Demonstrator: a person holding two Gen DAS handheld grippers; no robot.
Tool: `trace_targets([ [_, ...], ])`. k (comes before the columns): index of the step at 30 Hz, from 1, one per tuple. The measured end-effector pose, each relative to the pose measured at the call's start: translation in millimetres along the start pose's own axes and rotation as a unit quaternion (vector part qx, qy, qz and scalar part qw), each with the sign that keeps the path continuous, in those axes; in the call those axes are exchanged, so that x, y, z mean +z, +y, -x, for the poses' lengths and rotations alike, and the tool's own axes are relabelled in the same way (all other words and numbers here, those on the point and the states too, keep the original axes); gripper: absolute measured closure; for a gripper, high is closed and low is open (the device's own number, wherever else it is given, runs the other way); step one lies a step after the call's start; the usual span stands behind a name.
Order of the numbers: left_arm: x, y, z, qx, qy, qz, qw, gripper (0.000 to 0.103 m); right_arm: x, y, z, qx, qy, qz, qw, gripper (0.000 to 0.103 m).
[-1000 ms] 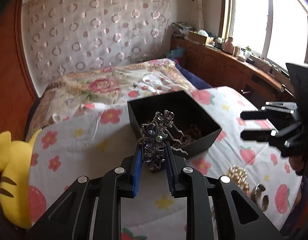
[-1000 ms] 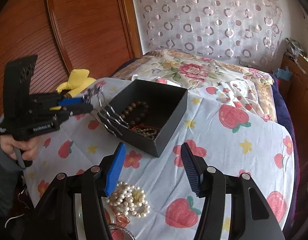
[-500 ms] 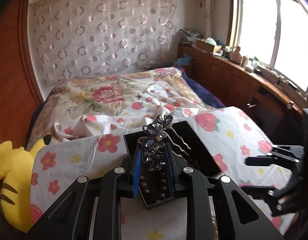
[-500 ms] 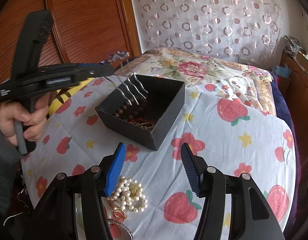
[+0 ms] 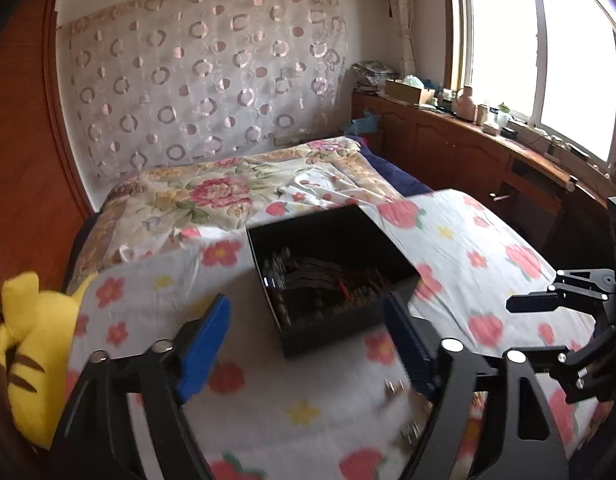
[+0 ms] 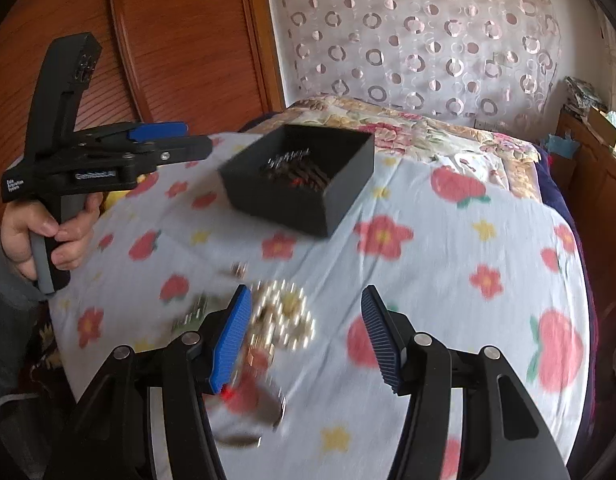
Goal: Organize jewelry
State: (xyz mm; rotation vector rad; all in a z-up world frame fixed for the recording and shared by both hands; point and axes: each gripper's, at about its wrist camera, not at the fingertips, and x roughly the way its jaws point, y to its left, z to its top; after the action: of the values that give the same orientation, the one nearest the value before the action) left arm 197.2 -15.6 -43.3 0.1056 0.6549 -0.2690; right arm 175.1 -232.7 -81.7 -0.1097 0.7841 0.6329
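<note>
A black open box [image 5: 331, 276] [image 6: 300, 184] sits on the flowered cloth and holds bead bracelets and the silver flower hair comb [image 5: 284, 268] [image 6: 288, 158], blurred. My left gripper [image 5: 308, 336] is open and empty, just in front of the box; it also shows in the right wrist view [image 6: 180, 140]. My right gripper [image 6: 306, 332] is open and empty above a pearl bracelet [image 6: 286, 316] and other blurred small jewelry [image 6: 244, 360]; it also shows in the left wrist view [image 5: 543, 328].
The table [image 6: 447, 280] carries a white cloth with red flowers and strawberries. A yellow plush toy [image 5: 32, 344] lies at its left edge. A bed [image 5: 228, 188] stands behind, wooden cabinets [image 5: 467, 152] run under the window.
My left gripper has opened and dropped the hair comb into the black box, then pulled back. My right gripper has shifted over the pearl bracelet.
</note>
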Motion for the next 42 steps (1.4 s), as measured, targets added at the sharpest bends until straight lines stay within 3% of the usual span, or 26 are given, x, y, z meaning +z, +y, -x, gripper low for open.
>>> trace_targets([
  [3,-19,-2,7,-0.01,0.006,0.008,0.9999,0.024,-21,7,4,0.008,0.012,0.005,1.0,0.044],
  [6,-40,-3,11,-0.016,0.017,0.018,0.9995,0.024,-35,13,2,0.005,0.029,0.017,0.999,0.056],
  [12,-72,-5,16,-0.027,0.041,0.04,0.998,0.024,-48,18,-7,0.002,0.055,0.024,0.998,0.071],
  [14,-78,-10,16,-0.028,0.047,0.036,0.9978,0.024,-49,19,-12,0.0,0.061,0.026,0.998,0.093],
  [15,-82,-12,17,-0.029,0.049,0.036,0.9977,0.024,-50,20,-13,0.001,0.061,0.028,0.998,0.097],
  [18,-90,-17,21,-0.039,0.053,0.041,0.997,0.024,-52,20,-4,0.001,0.042,0.021,0.999,0.098],
  [23,-104,-33,28,-0.053,0.059,0.038,0.9961,0.025,-52,16,17,-0.033,0.004,0.013,0.999,0.098],
  [26,-108,-45,31,-0.061,0.066,0.033,0.9954,0.045,-52,11,28,-0.049,-0.014,0.004,0.999,0.098],
  [28,-110,-52,32,-0.071,0.071,0.03,0.9945,0.066,-55,7,35,-0.054,-0.022,-0.002,0.998,0.098],
  [31,-112,-62,31,-0.092,0.078,0.03,0.9923,0.078,-61,2,38,-0.055,-0.025,-0.013,0.998,0.098],
  [38,-111,-73,13,-0.117,0.106,0.046,0.9865,0.08,-69,-4,34,-0.055,-0.021,-0.024,0.998,0.098],
  [42,-106,-78,3,-0.103,0.11,0.04,0.9878,0.08,-69,-4,35,-0.056,-0.021,-0.024,0.998,0.098],
])
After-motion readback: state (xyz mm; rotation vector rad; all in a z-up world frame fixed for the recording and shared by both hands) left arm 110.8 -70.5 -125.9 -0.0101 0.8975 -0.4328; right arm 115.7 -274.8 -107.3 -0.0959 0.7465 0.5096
